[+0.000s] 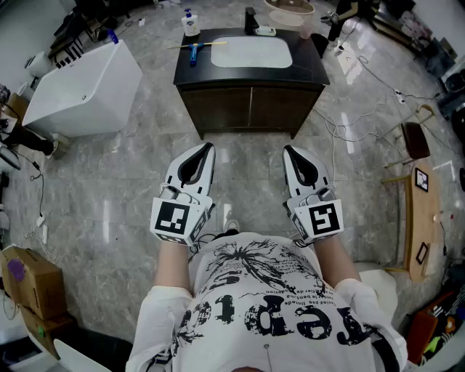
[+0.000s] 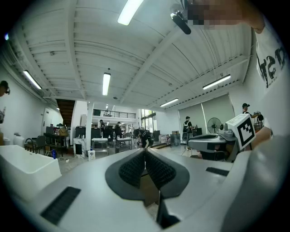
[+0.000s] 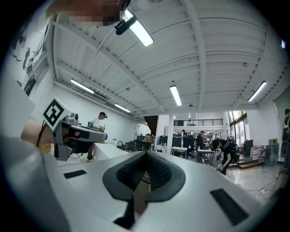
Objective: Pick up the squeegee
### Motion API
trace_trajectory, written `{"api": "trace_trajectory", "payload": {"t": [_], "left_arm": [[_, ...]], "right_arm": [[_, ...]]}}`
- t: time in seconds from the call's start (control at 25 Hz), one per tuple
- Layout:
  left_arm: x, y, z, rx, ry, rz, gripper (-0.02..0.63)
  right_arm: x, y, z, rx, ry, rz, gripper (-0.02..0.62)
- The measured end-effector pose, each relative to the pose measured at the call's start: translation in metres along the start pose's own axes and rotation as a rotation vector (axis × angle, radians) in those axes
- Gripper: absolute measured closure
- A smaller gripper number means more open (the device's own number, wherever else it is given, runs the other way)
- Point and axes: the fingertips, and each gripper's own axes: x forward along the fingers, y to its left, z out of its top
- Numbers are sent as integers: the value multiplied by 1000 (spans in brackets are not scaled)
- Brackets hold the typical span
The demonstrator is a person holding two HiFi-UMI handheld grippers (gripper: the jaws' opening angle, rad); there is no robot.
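Note:
The squeegee (image 1: 193,49), with a blue handle and a pale yellow blade, lies on the left part of the dark vanity top (image 1: 305,71), beside the white basin (image 1: 251,52). Both grippers are held level at waist height, well short of the vanity. My left gripper (image 1: 208,148) is shut with nothing between its pads, and in its own view the left gripper (image 2: 145,152) shows its jaws meeting. My right gripper (image 1: 288,150) is likewise shut and empty, and in its own view the right gripper (image 3: 146,156) has its pads together. The squeegee shows in neither gripper view.
A soap bottle (image 1: 190,22) and a black faucet (image 1: 251,18) stand at the back of the vanity. A white bathtub (image 1: 87,87) sits to the left. Cables (image 1: 363,131) and a wooden chair (image 1: 418,211) lie to the right, cardboard boxes (image 1: 29,280) at lower left. People stand far off in the hall.

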Motion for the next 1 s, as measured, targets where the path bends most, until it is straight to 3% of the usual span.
{"api": "trace_trajectory", "payload": {"t": [0.36, 0.6, 0.72, 0.76, 0.8, 0.84, 1.0], "left_arm": [[6, 12, -8, -17, 7, 0, 592], [20, 26, -15, -26, 15, -42, 592], [28, 38, -18, -57, -25, -87, 591], [30, 43, -18, -78, -53, -97, 511], [32, 51, -18, -98, -79, -95, 333], [35, 62, -18, -111, -95, -82, 267], [44, 105, -25, -91, -67, -25, 264]], "right_arm": [[14, 6, -5, 0, 9, 15, 583], [33, -3, -11, 38, 12, -51, 581], [48, -5, -16, 72, 10, -79, 581], [53, -4, -19, 75, 10, -85, 581], [59, -4, -21, 74, 10, -91, 581], [65, -3, -23, 73, 10, -96, 581], [97, 3, -29, 71, 21, -107, 580]]}}
